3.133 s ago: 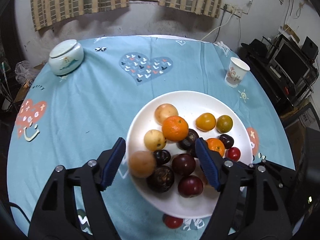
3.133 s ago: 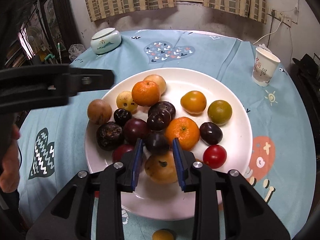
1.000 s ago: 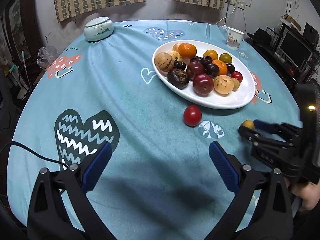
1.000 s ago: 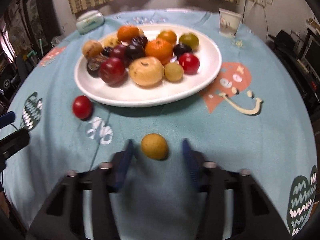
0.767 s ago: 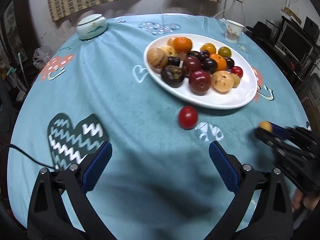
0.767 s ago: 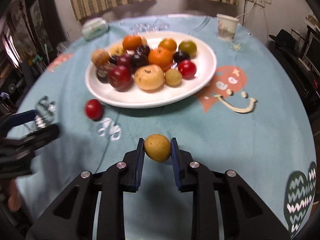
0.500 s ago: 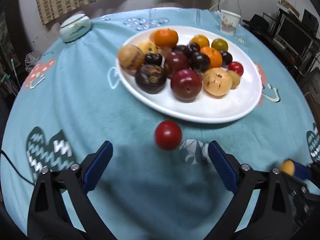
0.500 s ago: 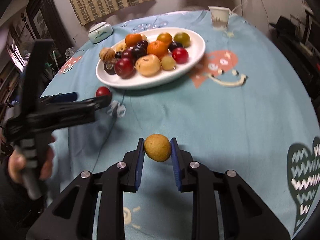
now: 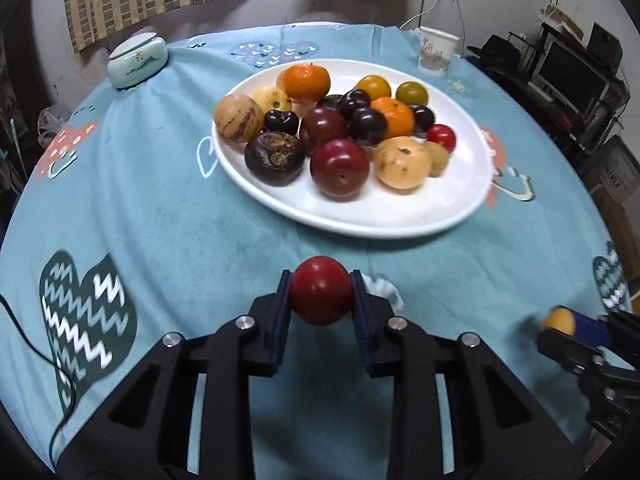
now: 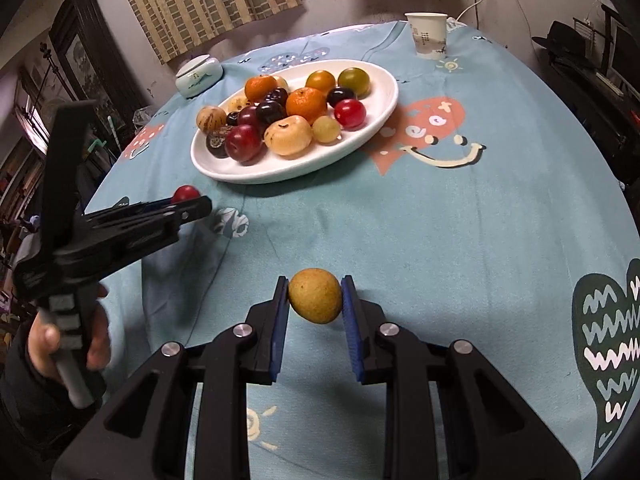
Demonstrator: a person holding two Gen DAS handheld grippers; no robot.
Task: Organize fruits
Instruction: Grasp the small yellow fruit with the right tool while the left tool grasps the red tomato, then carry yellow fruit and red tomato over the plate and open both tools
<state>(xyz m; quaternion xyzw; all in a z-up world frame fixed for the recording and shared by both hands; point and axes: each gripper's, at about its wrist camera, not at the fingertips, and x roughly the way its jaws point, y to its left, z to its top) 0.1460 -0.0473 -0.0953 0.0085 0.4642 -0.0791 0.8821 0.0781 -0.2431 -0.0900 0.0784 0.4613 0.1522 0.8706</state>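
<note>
Left gripper (image 9: pixel 321 296) jaws now clamp red fruit (image 9: pixel 321 295); right gripper (image 10: pixel 315 301) holds yellow fruit (image 10: pixel 315 300).

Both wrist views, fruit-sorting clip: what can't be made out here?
- Left wrist view: right gripper blurred and cut off by the right edge; only a sliver of its yellow fruit shows.
- Right wrist view: red fruit mostly hidden behind the left gripper.
- Both views: print on the paper cup too small to read.
- White plate: fruits at the back overlap, so no sure count.
</note>
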